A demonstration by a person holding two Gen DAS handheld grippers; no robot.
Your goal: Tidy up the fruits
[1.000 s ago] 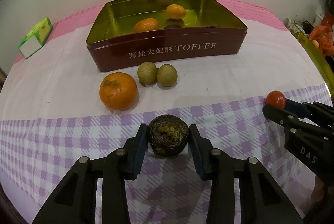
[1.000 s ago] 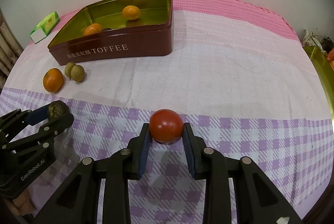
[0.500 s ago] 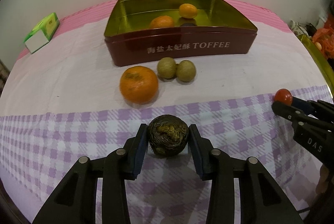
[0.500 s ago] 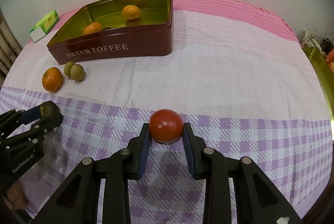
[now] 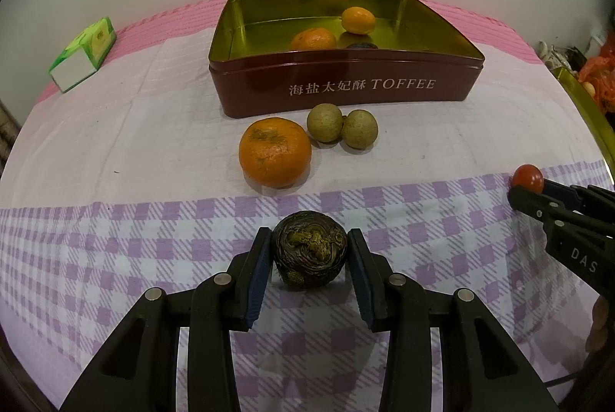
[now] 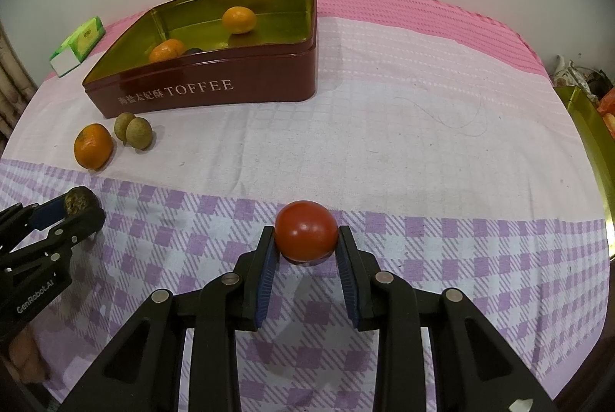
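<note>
The left gripper (image 5: 309, 250) is clamped on a dark, wrinkled brown fruit (image 5: 309, 248), its blue pads pressing both sides, above the purple-checked cloth (image 5: 115, 250). The right gripper (image 6: 306, 239) grips a red tomato (image 6: 306, 230) between its pads, over the same checked cloth, well apart from the left one.

Just beyond the dark fruit, a mandarin (image 5: 275, 152) lies on the white part of the cloth, and next to it two small tan-green round fruits (image 5: 342, 125) touch each other, just in front of the tin.

Farther back stands the open maroon tin marked TOFFEE (image 5: 346, 87), gold inside. It holds an orange mandarin (image 5: 313, 39), a smaller yellow-orange citrus (image 5: 358, 20) behind it, and a dark fruit mostly hidden by the front wall.

At the far left, on the pink cloth edge, lies a green and white carton (image 5: 82, 54).
</note>
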